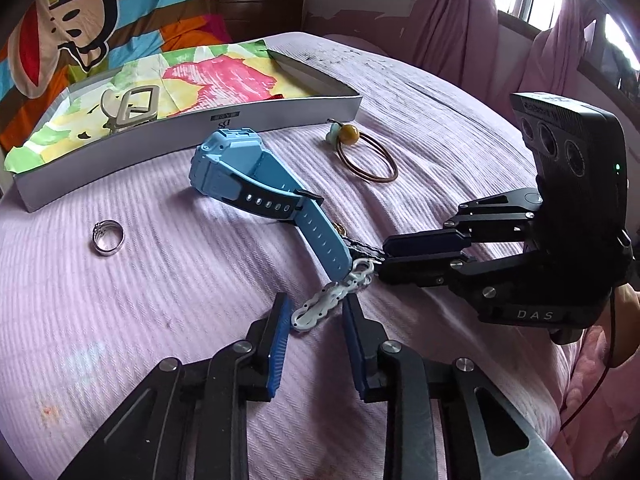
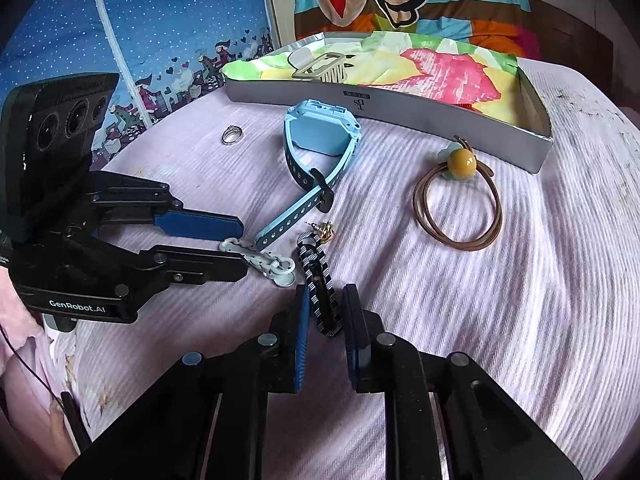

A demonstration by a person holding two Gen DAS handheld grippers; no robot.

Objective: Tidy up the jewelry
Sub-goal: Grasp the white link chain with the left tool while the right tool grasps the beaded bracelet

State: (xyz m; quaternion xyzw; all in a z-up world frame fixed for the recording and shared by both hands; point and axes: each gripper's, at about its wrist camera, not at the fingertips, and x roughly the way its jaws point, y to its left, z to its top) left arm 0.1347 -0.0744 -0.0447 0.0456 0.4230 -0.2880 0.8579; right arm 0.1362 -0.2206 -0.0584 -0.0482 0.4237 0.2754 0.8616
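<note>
On the lilac bedspread (image 1: 400,100), left gripper (image 1: 316,316) has jaws open w/ a white hair clip (image 1: 332,300) lying between them. Right gripper (image 2: 326,312) jaws open around a dark patterned clip (image 2: 320,284). Blue watch (image 1: 256,180), ring (image 1: 108,237) & hair tie (image 2: 458,208) lie near the box (image 1: 192,136).
</note>
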